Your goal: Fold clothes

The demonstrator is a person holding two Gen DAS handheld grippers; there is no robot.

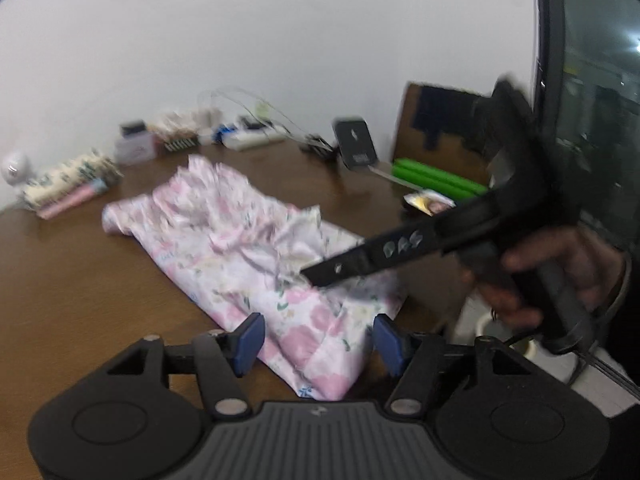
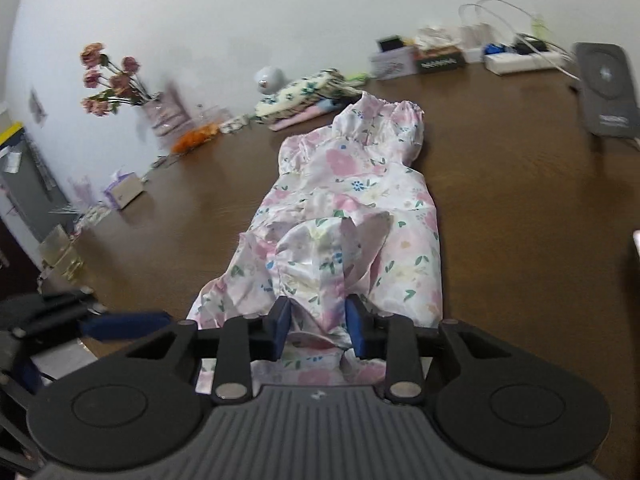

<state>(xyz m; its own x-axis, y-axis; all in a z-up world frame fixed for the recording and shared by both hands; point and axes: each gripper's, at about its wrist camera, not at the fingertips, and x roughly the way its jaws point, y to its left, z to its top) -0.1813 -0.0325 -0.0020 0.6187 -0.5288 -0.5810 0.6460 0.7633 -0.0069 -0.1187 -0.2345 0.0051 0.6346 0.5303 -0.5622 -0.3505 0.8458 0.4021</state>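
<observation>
In the left wrist view, the left claw (image 1: pixel 316 338) hangs just above the near end of the garment (image 1: pixel 256 248), its blue pads spread wide apart with nothing between them. The floral pink-and-white garment lies crumpled along the brown counter (image 1: pixel 80 280), its near corner reaching the counter's edge.

In the right wrist view, the right claw (image 2: pixel 318 326) has a bunched fold of the garment (image 2: pixel 352 216) between its pads; the pads press against the cloth from both sides, so it looks clamped on the fabric. The lifted fold rises in a ridge just ahead of the pads, while the rest of the garment stretches flat away across the counter (image 2: pixel 520 200), its gathered end farthest off.

Seen from the left, the right claw (image 1: pixel 320 276) reaches in from the right over the middle of the garment, held by a hand (image 1: pixel 560 276).

Farther back, a folded cloth pile (image 2: pixel 304 94) sits near the wall. A vase of pink flowers (image 2: pixel 116 80) stands to its left, a power strip (image 2: pixel 524 62) lies along the wall to the right, and a dark stand (image 2: pixel 608 88) rises at the far right.
</observation>
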